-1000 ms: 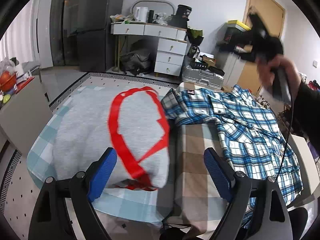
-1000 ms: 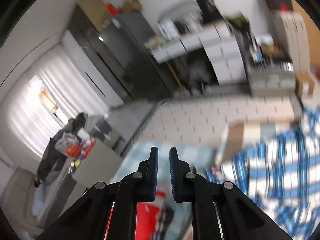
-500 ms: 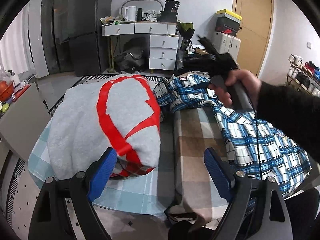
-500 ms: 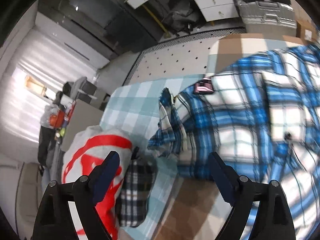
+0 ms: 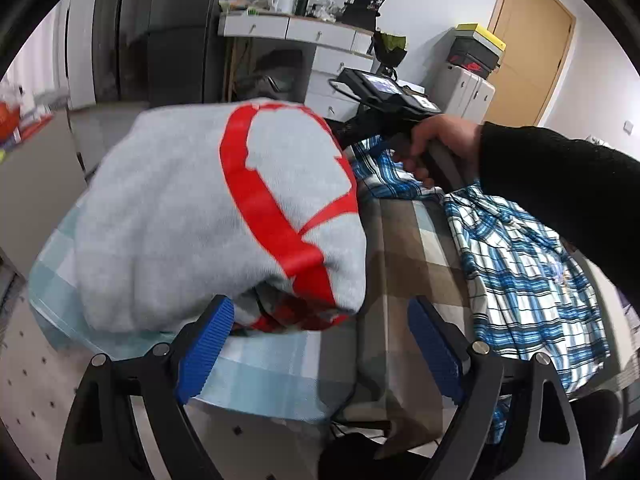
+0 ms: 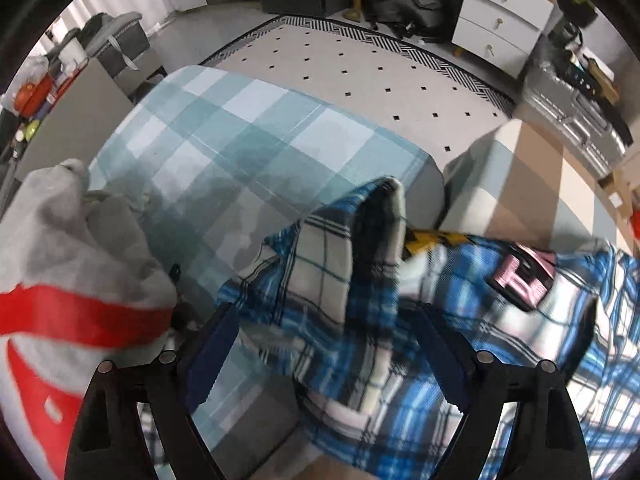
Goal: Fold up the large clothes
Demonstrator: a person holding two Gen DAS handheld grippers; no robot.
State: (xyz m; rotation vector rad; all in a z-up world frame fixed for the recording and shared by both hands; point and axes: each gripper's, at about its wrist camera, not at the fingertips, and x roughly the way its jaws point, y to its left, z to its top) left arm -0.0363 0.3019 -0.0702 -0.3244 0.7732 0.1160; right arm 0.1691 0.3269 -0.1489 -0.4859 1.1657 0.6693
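While the blue plaid shirt lies bunched on the checked bed cover, the right gripper sits wide apart around it; the left gripper is wide apart too, holding nothing, near the grey folded top.

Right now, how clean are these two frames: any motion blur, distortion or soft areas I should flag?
Left wrist view: strong fisheye bending with a dark vignette; the grey sweatshirt is smeared by motion, the blue plaid shirt a little crisper. Right wrist view: same distortion; the plaid shirt between the open fingers is blurred, while the dotted rug reads sharper.
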